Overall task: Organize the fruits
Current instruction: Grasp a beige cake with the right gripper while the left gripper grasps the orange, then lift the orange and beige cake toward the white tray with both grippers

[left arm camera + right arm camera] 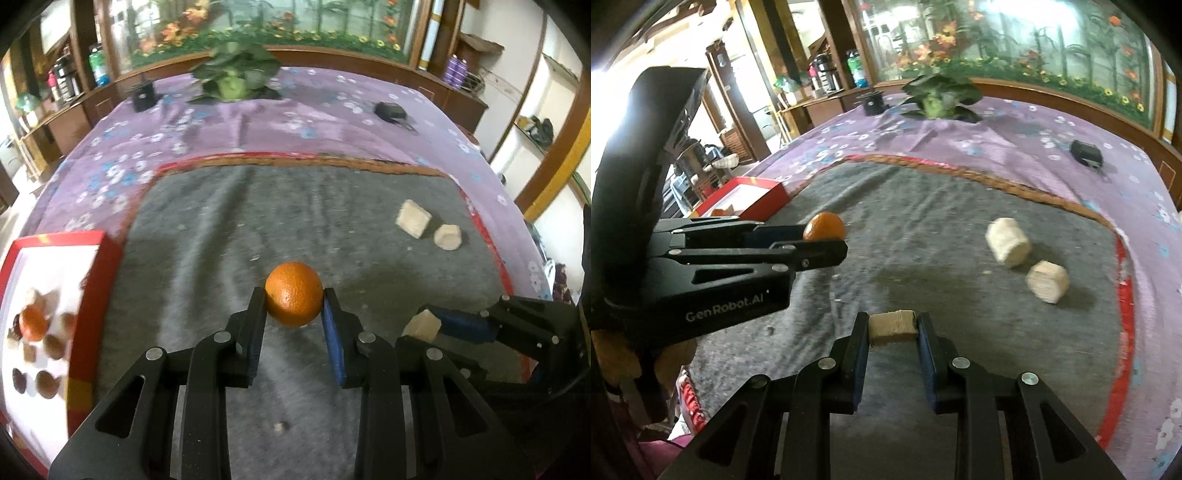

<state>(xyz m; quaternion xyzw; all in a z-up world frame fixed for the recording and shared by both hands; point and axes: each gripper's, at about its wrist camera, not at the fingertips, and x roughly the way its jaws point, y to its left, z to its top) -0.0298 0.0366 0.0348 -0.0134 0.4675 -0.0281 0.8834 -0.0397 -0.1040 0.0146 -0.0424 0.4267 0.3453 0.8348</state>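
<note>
Grey mat (229, 236) carries both mid-carry grasps: left gripper (294, 308) pinches the orange (294, 293), right gripper (893, 326) pinches a pale block (893, 326). Next, judging by its contents, each goes to the red box (92, 306) at the mat's left edge.

Each camera sits low behind its own claw, close above the grey mat (295, 221), facing the flowered wall at 12 o'clock. Both share the mat, the orange (294, 294) and the pale blocks (1008, 242); the right view sees the left claw (827, 240) at 9 o'clock.

A potted plant (236, 79) stands on the purple floral cloth (295, 122).
</note>
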